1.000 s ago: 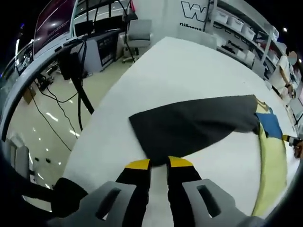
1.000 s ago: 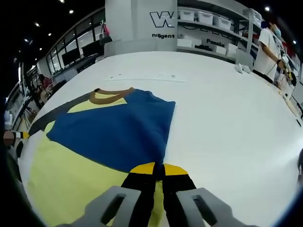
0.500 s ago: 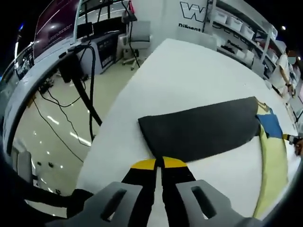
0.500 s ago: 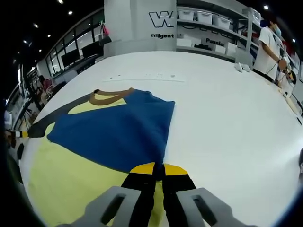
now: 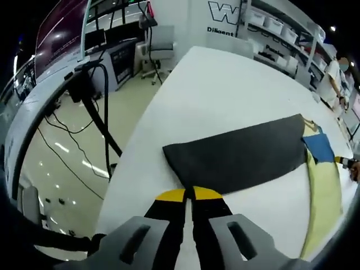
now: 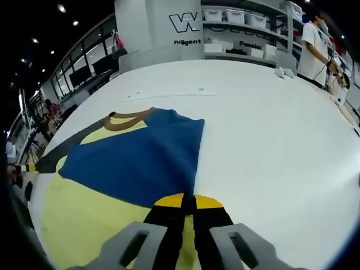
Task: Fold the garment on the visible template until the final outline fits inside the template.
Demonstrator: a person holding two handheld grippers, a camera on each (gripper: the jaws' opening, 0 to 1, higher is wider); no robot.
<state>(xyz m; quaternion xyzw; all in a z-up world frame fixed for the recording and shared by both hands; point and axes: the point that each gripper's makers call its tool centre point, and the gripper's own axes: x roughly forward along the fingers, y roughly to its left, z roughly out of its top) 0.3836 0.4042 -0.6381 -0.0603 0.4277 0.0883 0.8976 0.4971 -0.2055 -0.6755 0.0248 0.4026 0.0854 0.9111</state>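
Now both claws are pinching shut: left claw (image 5: 188,194) gripping the dark sleeve (image 5: 236,158) at twelve o'clock, right claw (image 6: 188,199) gripping the blue panel (image 6: 135,160) of the garment, likely readying an inward fold across the white bench (image 6: 270,129)

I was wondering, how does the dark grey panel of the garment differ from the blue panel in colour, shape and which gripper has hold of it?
The dark grey panel is charcoal and a long strip; the blue panel is vivid blue and a broader wedge. The left gripper is shut on the grey panel's edge; the right gripper is shut on the blue panel's corner. Both lie flat on the white table next to yellow fabric.
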